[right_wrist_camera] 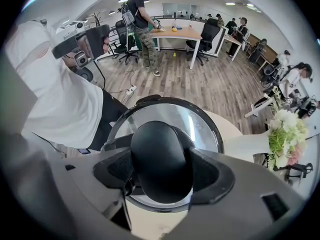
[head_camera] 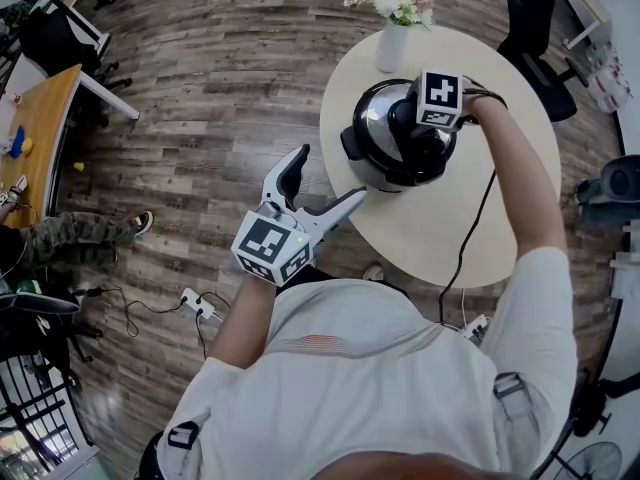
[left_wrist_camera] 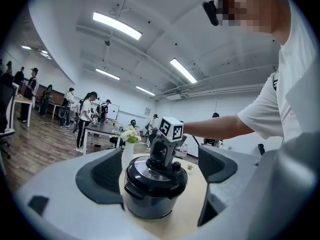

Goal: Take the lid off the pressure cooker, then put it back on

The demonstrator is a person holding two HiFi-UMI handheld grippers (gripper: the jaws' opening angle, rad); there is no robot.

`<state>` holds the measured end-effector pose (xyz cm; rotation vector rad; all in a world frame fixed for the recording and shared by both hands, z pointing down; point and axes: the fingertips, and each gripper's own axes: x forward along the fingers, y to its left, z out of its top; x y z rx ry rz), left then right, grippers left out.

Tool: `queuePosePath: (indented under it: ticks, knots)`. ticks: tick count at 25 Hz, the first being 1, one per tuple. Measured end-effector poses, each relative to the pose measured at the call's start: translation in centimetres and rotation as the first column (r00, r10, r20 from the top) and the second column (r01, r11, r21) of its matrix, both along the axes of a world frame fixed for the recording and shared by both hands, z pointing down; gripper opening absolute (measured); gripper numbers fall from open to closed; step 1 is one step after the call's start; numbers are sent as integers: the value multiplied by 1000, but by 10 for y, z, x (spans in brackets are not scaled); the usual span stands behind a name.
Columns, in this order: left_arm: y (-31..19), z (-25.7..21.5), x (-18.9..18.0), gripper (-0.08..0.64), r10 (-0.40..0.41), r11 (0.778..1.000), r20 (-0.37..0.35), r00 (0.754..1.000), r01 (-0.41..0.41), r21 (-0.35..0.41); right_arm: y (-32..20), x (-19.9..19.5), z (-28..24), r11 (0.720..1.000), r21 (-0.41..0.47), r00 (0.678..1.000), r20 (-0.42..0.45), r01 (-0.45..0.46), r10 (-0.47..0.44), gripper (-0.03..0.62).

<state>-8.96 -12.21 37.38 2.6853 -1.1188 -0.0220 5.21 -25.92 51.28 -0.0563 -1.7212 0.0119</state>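
Black, squat pressure cooker (head_camera: 395, 158) sits upright on the round cream table (head_camera: 500, 238), with the polished steel lid (right_wrist_camera: 202, 119) seated on it. Your right gripper (right_wrist_camera: 162, 175) points straight down on top, jaws clamped on the rounded black plastic knob (right_wrist_camera: 160, 149) at lid centre. Pads look in contact on both sides; can't judge how firmly from this angle. Your left gripper (head_camera: 327, 181) hangs off the near table edge, level, jaws apart, nothing between them.

Risks:
- Knob is smooth and domed. A straight pull with a light grip likely slides the pads off the top.
- Lid probably needs a twist to unlock. Nothing braces the pot, so it may spin with the lid, or lift with it and drop.
- White vase of flowers (head_camera: 392, 46) stands just beside the cooker, far side. A skid that way tips it.

Orientation: cooker axis is vertical, lid faces up, knob sits on that axis. Black side handle (head_camera: 352, 143) points left in the head view, roughly toward your left gripper. Knob looks oval, jaws across its narrow width.
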Motion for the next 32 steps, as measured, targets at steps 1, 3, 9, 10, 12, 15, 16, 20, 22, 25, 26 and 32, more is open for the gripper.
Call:
queuePosePath:
  ticks: [1, 3, 9, 10, 12, 15, 16, 20, 22, 25, 26, 32]
  knots:
    - [-3, 5, 0, 468, 0, 1000, -22, 1000, 0, -21, 0, 0, 0, 1000, 0, 1000, -4, 0, 0, 337]
    - [-10, 19, 0, 468, 11, 997, -97, 995, -19, -75, 0, 1, 1, 1000, -1, 1000, -26, -2, 2, 337]
    - [-45, 92, 2, 468, -22, 944, -334, 942, -91, -319, -1, 2, 2, 1000, -2, 999, -48, -9, 9, 337]
    - [-50, 105, 3, 468, -44, 920, -390, 920, -114, -374, -1, 2, 2, 1000, -1, 999, -47, -10, 10, 337]
    - [-59, 128, 6, 468, -85, 868, -500, 862, -182, -461, 0, 1, 2, 1000, -1, 999, -48, -12, 12, 337]
    - [-73, 156, 11, 468, -163, 793, -622, 766, -273, -544, -1, 0, 2, 1000, 0, 998, -61, -14, 14, 337]
    - [-78, 164, 12, 468, -193, 771, -653, 732, -298, -562, -1, 0, 3, 1000, 0, 998, -64, -15, 15, 338]
    - [-91, 193, 25, 468, -271, 680, -698, 662, -382, -626, -1, 1, 3, 1000, 0, 998, -66, -17, 17, 339]
    - [-94, 193, 34, 466, -276, 648, -754, 596, -464, -604, -1, 1, 3, 1000, 0, 998, -67, -15, 15, 337]
    - [-97, 191, 38, 466, -302, 625, -804, 512, -531, -573, -2, -2, 4, 1000, 1, 997, -77, -15, 15, 338]
    - [-97, 193, 38, 466, -305, 620, -804, 510, -535, -574, -3, -2, 4, 1000, 0, 997, -78, -15, 15, 339]
    - [-97, 200, 37, 430, -331, 596, -805, 492, -553, -582, -2, -1, 4, 1000, -3, 997, -82, -17, 17, 339]
